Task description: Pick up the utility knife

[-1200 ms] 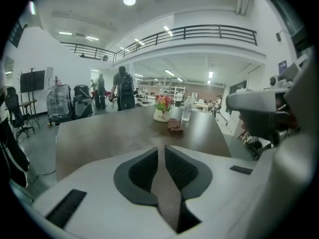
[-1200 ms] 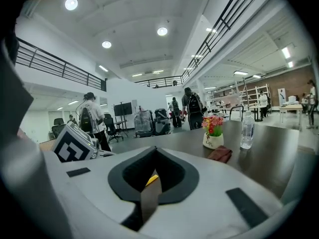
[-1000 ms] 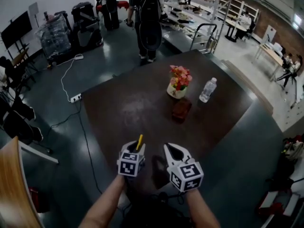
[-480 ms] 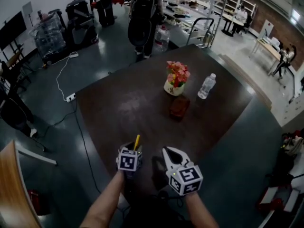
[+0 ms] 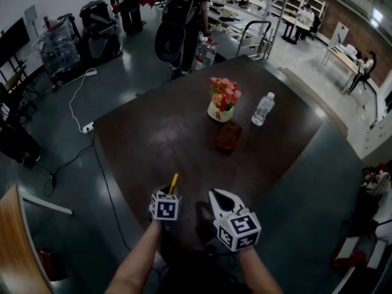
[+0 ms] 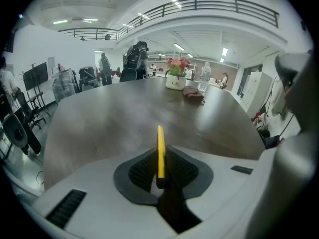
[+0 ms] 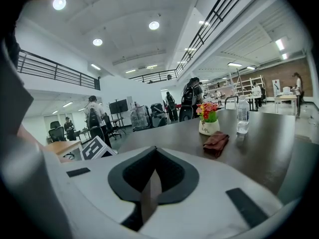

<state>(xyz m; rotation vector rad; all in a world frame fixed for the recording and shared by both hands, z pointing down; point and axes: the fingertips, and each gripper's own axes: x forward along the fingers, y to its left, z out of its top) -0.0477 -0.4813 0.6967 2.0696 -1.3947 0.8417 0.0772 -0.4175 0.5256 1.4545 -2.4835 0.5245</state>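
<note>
Our left gripper (image 5: 170,194) closing its jaws on a yellow utility knife (image 6: 160,151), pads pressing its sides, near edge of the dark table (image 5: 159,133), our right gripper (image 5: 219,195) beside it, clenched, empty.

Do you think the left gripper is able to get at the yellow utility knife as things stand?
Yes, it seems so: the utility knife already sits between the fingers of the left gripper, which are closing on it, with nothing else between them and only bare table ahead.
</note>
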